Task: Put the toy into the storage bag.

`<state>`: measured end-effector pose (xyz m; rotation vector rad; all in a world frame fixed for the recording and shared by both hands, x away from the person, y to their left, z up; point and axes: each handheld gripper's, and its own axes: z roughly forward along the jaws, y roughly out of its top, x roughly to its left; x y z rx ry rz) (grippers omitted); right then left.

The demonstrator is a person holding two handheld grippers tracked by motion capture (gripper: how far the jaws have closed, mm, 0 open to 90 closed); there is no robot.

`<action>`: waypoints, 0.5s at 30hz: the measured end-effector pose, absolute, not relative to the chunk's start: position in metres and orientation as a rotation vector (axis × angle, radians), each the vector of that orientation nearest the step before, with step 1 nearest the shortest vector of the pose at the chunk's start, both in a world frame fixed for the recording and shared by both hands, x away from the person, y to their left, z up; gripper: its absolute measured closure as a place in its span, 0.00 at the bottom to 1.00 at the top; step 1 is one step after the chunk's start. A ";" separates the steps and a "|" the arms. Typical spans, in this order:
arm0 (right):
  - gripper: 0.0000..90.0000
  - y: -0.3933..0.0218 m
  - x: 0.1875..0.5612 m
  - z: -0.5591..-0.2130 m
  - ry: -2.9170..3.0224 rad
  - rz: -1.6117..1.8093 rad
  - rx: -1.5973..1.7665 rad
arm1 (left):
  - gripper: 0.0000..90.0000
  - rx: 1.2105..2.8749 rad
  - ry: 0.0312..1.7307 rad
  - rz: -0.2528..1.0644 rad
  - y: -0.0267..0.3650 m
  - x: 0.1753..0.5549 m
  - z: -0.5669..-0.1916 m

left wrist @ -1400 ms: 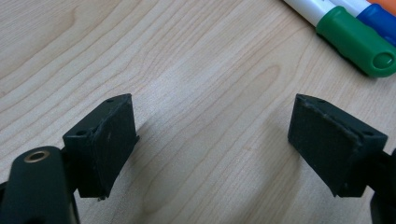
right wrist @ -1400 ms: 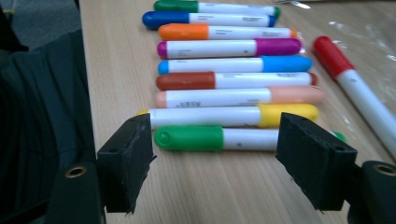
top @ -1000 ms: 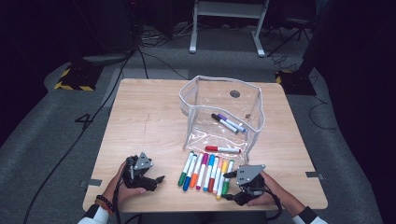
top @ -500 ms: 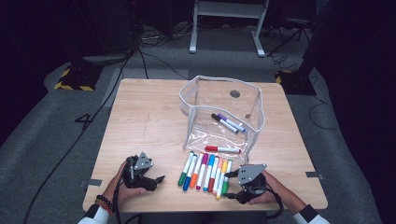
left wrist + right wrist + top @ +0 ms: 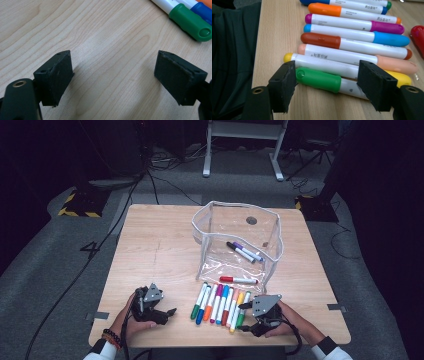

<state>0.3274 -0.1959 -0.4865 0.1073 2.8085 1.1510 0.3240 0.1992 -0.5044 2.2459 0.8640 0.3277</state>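
Observation:
A row of several coloured markers (image 5: 220, 302) lies side by side near the table's front edge. My right gripper (image 5: 242, 316) sits at the row's right end, low over the table. In the right gripper view its jaws (image 5: 327, 85) stand open astride the light green marker (image 5: 319, 80), with the yellow marker (image 5: 324, 65) just beyond; the pads do not press on it. My left gripper (image 5: 170, 312) rests left of the row, open. Bare wood lies between its jaws (image 5: 113, 75), and a dark green marker cap (image 5: 192, 21) shows ahead to the right.
A clear plastic pouch (image 5: 240, 225) stands open behind the row, with a black and a purple marker (image 5: 243, 251) inside and a red marker (image 5: 238, 280) at its mouth. The wooden table (image 5: 160, 250) has free room on its left half. Cables cross the dark floor around it.

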 end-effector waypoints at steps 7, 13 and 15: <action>0.41 -0.201 0.329 -0.494 2.859 1.129 0.150 | 0.17 2.245 0.864 0.331 0.199 0.324 -0.504; 0.59 -0.213 0.328 -0.494 2.871 1.147 0.169 | 0.17 2.246 0.864 0.331 0.199 0.324 -0.504; 0.60 -0.215 0.327 -0.493 2.872 1.147 0.155 | 0.17 2.246 0.864 0.331 0.199 0.324 -0.504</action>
